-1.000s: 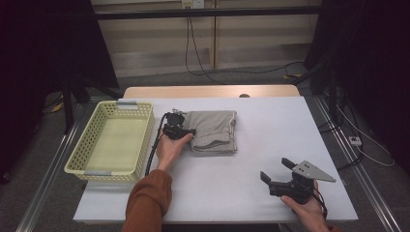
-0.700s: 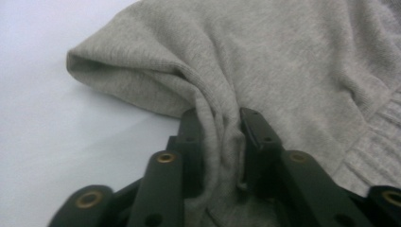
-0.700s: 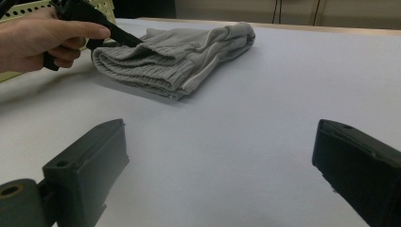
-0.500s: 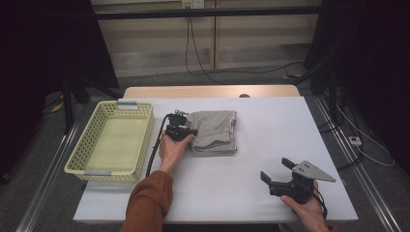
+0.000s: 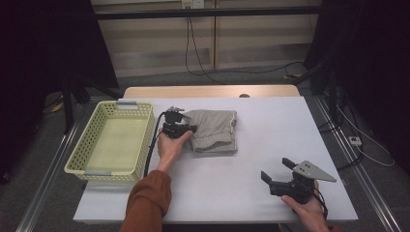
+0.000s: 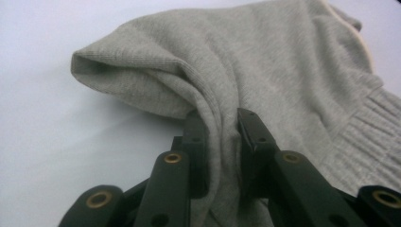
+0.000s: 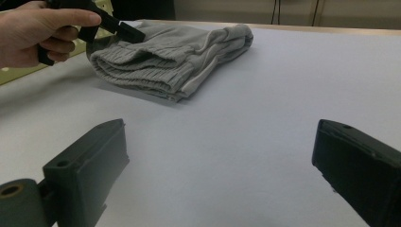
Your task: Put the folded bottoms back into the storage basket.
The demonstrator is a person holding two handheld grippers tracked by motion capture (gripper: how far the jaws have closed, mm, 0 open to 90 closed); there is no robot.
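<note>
A folded grey knit garment (image 5: pixel 215 130) lies on the white table (image 5: pixel 270 125), a little left of its middle. My left gripper (image 5: pixel 191 128) is at the garment's left edge, shut on a fold of the grey fabric (image 6: pixel 222 137), which is pinched between the two black jaws. The same garment (image 7: pixel 175 56) lies ahead in the right gripper view, with the left hand (image 7: pixel 40 28) and its gripper at the garment's far-left end. My right gripper (image 5: pixel 276 170) rests near the table's front right corner, open, with bare table between its fingers (image 7: pixel 90 165).
A pale yellow plastic basket (image 5: pixel 82 150) stands at the table's left edge, just left of the left hand. A black cable (image 5: pixel 151 150) trails from the left gripper along the basket's right wall. Cables lie on the floor behind the table.
The left gripper has edged slightly right, onto the garment's left edge. The right gripper has stayed where it was.
</note>
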